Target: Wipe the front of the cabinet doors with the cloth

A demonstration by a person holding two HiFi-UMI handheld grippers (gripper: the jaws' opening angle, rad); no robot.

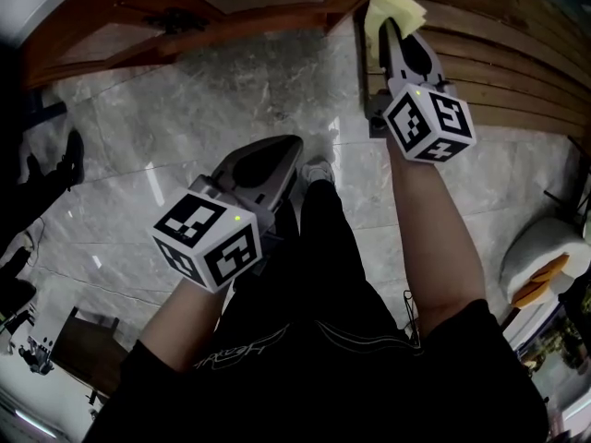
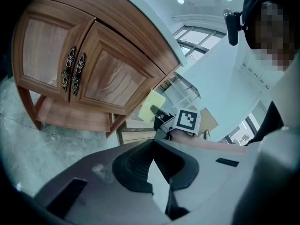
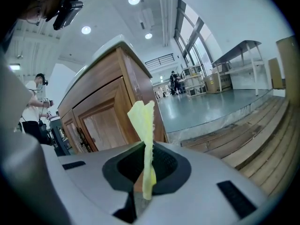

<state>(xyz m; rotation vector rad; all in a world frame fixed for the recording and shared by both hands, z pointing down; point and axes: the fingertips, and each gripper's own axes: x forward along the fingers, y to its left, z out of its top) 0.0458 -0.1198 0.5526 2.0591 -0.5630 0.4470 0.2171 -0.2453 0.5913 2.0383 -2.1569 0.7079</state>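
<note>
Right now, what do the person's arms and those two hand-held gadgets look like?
Both the left gripper and right gripper are grey shells with dark ribbed jaw pads, each carrying a white cube printed with black square markers. The person wears short black sleeves.

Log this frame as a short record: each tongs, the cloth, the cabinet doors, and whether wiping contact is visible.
cabinet doors: wooden, both closed, paired dark handles at the middle
left tongs: shut, empty, held low and away from the doors
right tongs: shut on the yellow cloth, held up by a corner of the cabinet
wiping contact: cloth is near the corner, not on the door fronts; touch cannot be told
floor: grey marble
</note>
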